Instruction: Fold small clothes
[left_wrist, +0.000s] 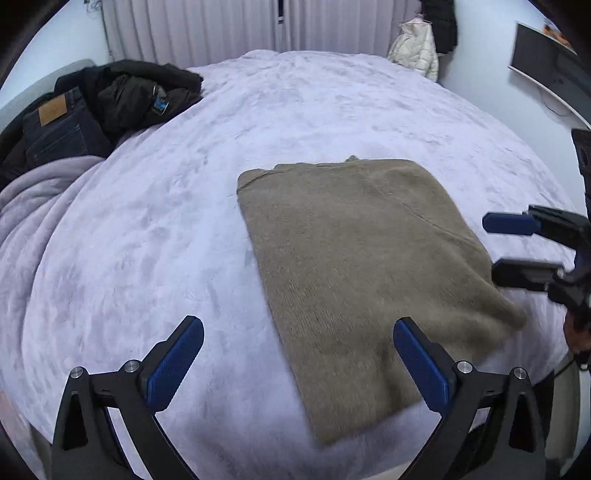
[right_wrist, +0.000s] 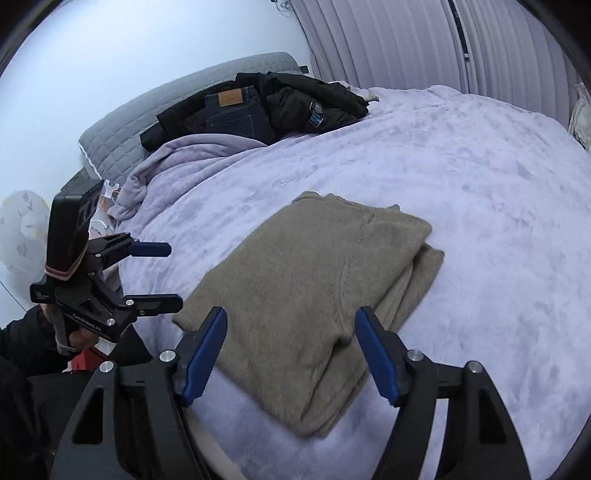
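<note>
overhanging sweater (right_wrist: 306, 295), near edge blurred

Left gripper (left_wrist: 298, 363) jaws spread wide, gripping nothing, tips level. Right gripper (right_wrist: 291, 354) same: jaws wide apart, nothing between pads. Both point inward toward each other from opposite sides, held above the bed's near edge.
</note>
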